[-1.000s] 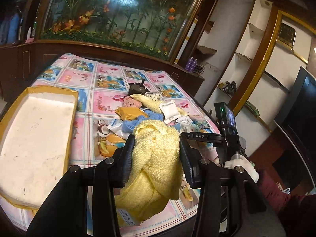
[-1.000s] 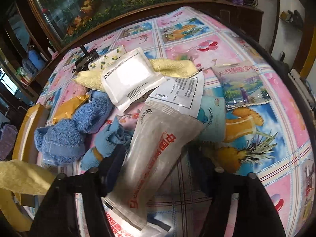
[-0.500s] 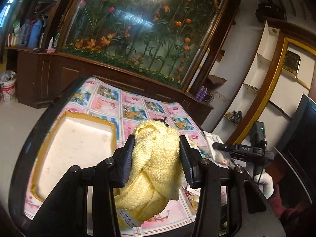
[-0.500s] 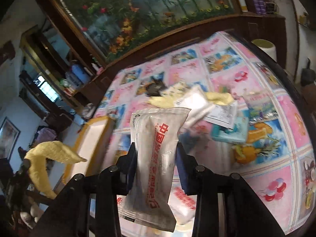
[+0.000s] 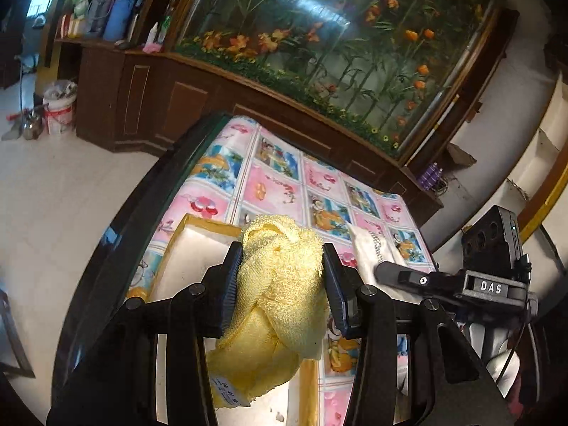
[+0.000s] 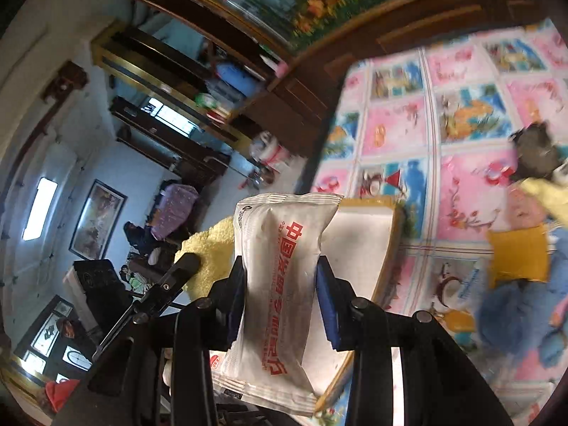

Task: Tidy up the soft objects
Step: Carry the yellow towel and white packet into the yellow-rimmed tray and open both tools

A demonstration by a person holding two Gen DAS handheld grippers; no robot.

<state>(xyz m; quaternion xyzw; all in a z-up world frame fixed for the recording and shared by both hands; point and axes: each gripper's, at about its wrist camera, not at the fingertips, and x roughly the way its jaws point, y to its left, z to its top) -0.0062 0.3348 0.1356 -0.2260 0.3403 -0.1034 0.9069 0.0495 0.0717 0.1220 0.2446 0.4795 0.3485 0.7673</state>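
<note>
My left gripper [image 5: 282,277] is shut on a knotted yellow towel [image 5: 280,298] and holds it above the yellow-rimmed white foam tray [image 5: 198,245] at the table's left side. My right gripper [image 6: 280,291] is shut on a white plastic pouch with red print [image 6: 280,273] and holds it in the air over the same tray [image 6: 358,234]. The yellow towel [image 6: 209,248] and the left gripper's body show at left in the right wrist view. The right gripper's body [image 5: 461,284] shows at right in the left wrist view.
A pink cartoon tablecloth [image 5: 284,184] covers the table, whose dark edge [image 5: 142,213] curves at left. Blue plush items [image 6: 514,305], a yellow packet [image 6: 518,255] and a dark object [image 6: 536,149] lie on the cloth at right. A wooden cabinet with an aquarium [image 5: 319,35] stands behind.
Both grippers have risen and swung left toward the foam tray. The right gripper closed on the white pouch and lifted it off the table. The left still holds the towel.
</note>
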